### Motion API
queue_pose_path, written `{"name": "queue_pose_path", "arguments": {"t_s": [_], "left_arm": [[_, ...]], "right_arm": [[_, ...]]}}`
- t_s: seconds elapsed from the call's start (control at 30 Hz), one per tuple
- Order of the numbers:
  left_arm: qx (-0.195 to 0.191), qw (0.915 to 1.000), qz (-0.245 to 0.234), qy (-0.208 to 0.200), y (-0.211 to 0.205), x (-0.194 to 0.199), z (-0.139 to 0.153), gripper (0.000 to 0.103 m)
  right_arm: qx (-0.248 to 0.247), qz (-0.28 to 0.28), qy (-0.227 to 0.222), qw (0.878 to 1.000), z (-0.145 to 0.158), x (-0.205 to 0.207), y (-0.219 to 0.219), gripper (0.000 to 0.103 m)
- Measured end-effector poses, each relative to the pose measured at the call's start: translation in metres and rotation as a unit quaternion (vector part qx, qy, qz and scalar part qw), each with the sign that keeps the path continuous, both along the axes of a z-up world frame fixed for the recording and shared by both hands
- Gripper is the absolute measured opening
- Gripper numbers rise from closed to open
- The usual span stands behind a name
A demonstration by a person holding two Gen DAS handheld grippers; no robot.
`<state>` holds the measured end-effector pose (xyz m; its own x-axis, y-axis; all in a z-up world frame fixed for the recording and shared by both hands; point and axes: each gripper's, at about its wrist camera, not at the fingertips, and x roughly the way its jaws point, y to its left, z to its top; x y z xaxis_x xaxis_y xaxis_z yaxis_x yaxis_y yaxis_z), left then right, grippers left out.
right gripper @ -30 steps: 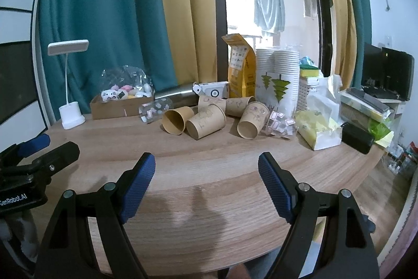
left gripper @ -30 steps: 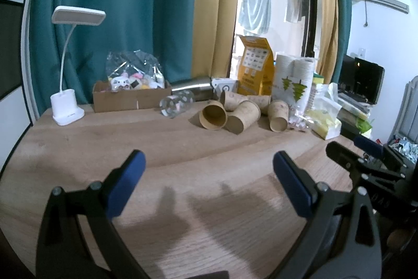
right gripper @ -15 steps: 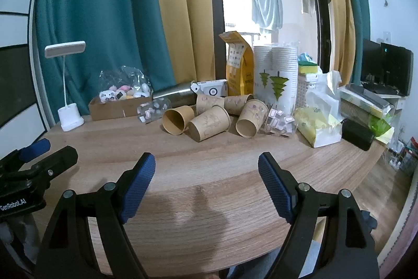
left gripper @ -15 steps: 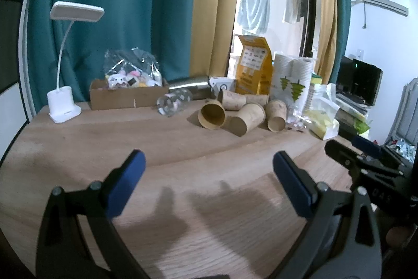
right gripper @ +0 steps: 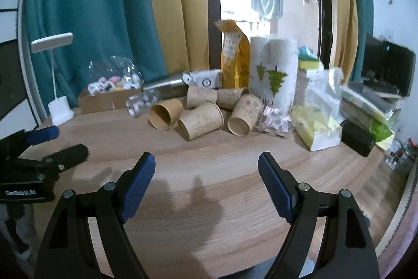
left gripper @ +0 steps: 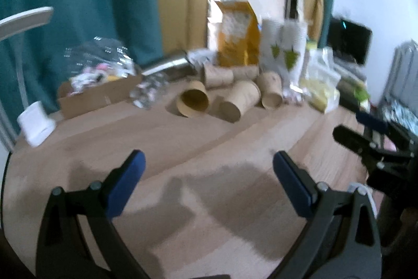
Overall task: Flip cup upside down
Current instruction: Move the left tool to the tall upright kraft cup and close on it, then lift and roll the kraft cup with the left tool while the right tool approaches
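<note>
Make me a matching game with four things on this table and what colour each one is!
Things:
1. desk lamp
2. tall snack bag
3. paper cup lying on its side
4. trees printed on the stacked cups

Colours:
A. green
B. brown
C. white
D. yellow-orange

Pairs: 1-C, 2-D, 3-B, 4-A

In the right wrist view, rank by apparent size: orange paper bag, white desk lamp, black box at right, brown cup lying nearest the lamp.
1. White desk lamp
2. Orange paper bag, close to the lamp
3. Black box and brown cup: look alike, unranked.
</note>
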<state>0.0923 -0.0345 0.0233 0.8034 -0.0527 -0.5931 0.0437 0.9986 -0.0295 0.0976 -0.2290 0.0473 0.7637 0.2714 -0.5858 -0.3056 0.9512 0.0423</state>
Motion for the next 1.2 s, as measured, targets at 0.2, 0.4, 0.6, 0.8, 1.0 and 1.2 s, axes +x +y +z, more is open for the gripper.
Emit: {"name": "queue_pose_path", "arguments": {"t_s": [0.2,0.4,0.6,0.8,1.0,1.2], "left_arm": [[0.016,0.9987,-0.038,0.03,-0.01,0.075,-0.001,0.099],[0.045,0.9918,-0.091,0.078,-0.031,0.147,-0.012,0.099],[0.08,0.9791,-0.137,0.127,-0.061,0.208,-0.029,0.098],[0.137,0.9663,-0.146,0.163,-0.08,0.234,-0.049,0.098],[0.159,0.9576,-0.154,0.184,-0.088,0.247,-0.068,0.069],[0.149,0.9578,-0.161,0.186,-0.088,0.25,-0.077,0.06]], "right_arm": [[0.02,-0.034,0.052,0.998,-0.007,0.063,-0.022,0.084],[0.031,-0.05,0.086,0.995,-0.019,0.107,-0.033,0.084],[0.04,-0.061,0.098,0.992,-0.03,0.129,-0.042,0.084],[0.047,-0.067,0.112,0.99,-0.044,0.147,-0.05,0.084],[0.05,-0.069,0.121,0.989,-0.054,0.156,-0.057,0.084],[0.047,-0.058,0.121,0.99,-0.057,0.156,-0.056,0.084]]}}
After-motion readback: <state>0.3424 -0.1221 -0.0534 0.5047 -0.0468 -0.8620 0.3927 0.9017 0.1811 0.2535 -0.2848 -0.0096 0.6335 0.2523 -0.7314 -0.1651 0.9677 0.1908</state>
